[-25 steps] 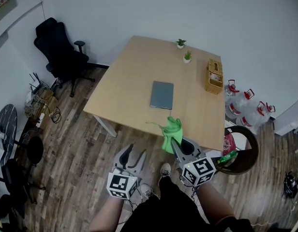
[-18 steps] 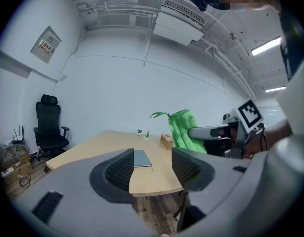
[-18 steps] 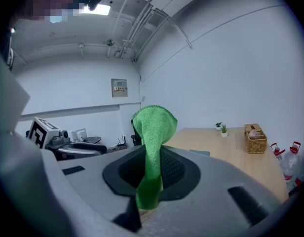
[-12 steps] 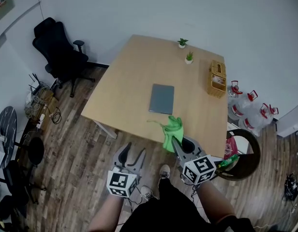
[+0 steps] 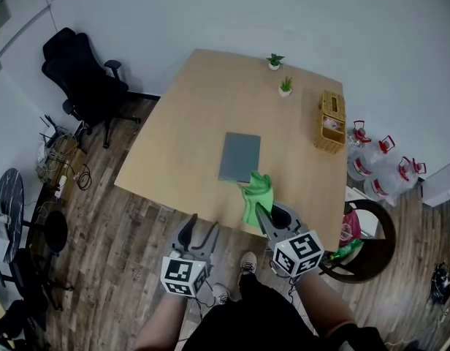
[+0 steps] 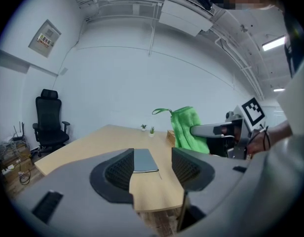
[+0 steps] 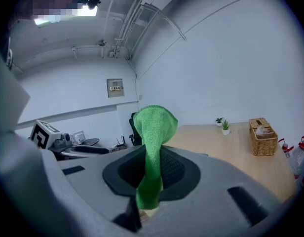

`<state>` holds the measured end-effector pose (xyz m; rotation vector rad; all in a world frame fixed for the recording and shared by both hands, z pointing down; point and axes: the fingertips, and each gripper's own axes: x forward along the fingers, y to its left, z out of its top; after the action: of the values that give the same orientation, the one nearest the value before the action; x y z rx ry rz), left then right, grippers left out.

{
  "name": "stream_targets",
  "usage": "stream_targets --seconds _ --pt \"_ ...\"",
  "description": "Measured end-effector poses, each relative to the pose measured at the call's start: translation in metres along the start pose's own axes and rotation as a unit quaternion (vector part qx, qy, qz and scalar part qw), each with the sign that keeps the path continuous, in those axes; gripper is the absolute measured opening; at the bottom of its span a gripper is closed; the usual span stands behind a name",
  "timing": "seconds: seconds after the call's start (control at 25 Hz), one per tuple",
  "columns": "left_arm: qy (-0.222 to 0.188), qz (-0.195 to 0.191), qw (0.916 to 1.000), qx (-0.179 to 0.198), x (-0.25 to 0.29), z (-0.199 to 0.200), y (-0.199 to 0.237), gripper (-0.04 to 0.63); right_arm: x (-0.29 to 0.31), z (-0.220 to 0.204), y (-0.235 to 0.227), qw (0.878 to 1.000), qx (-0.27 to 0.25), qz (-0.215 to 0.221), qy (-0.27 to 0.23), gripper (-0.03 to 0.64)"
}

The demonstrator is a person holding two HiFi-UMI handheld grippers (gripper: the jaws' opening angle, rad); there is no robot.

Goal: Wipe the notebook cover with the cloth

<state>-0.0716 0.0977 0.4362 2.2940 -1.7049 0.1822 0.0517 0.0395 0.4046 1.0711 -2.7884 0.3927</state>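
notebook flat mid-table, cloth pinched in right gripper, left gripper wide, empty; unpinned notebook may slide under the wipe, or bunched cloth slip free.

Two grey grippers are seen, the left gripper and the right gripper, each fitted with a white cube printed with black square markers. Dark ribbed pads are set inside the jaws. A black garment and light shoes are worn.
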Motion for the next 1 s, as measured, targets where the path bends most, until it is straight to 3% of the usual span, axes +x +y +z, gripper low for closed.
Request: stream_targets --seconds 0.48,1.0 --pt "0.014 0.024 0.9994 -0.020 0.073 0.012 0.012 0.218 0.044 0.010 -0.057 0.999 0.019 0.026 0.005 0.058" --pt "0.030 0.046 0.9976 -0.041 0.103 0.015 0.021 0.212 0.063 0.022 -0.082 0.999 0.022 0.043 0.002 0.058"
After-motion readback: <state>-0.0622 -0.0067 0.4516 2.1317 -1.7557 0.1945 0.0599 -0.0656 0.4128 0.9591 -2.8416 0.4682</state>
